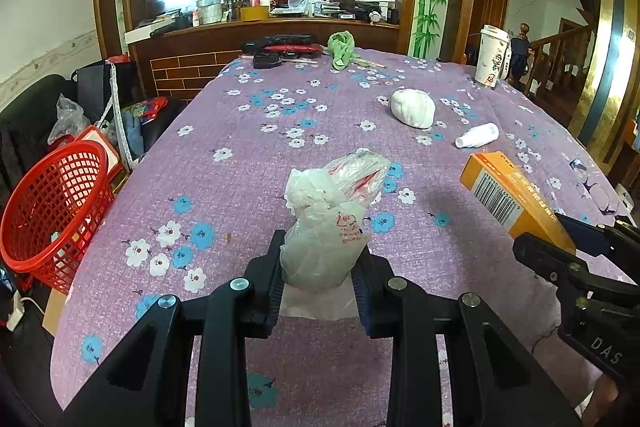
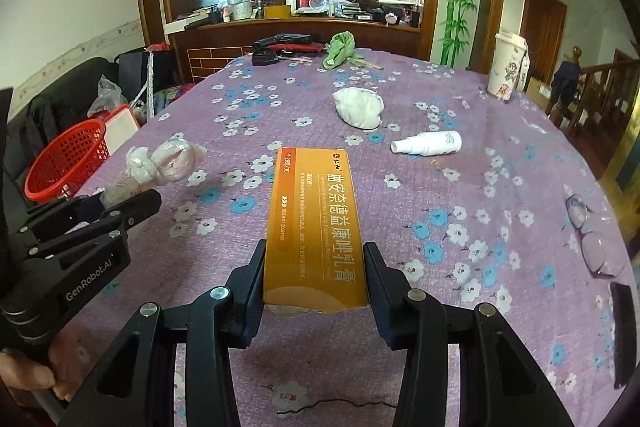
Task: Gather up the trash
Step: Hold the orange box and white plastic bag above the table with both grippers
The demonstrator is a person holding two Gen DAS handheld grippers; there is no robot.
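The red basket [image 1: 56, 211] is sitting left of both loads; the left gripper [image 1: 320, 267], clamping the crumpled plastic bag [image 1: 328, 219], is nearer it than the right gripper [image 2: 314, 275], which is gripping the orange box [image 2: 314, 227].

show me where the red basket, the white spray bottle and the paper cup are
red basket [image 1: 56, 203], left wrist view, on its mesh wall.
white spray bottle [image 2: 430, 143], right wrist view, on its body.
paper cup [image 1: 491, 57], left wrist view, on its printed side.

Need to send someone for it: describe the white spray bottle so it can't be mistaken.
On the purple flowered tablecloth, look just beyond the white crumpled wad. The spray bottle lies on its side there: smooth, hard and cylindrical with a narrow nozzle, unlike the soft lumpy wad.
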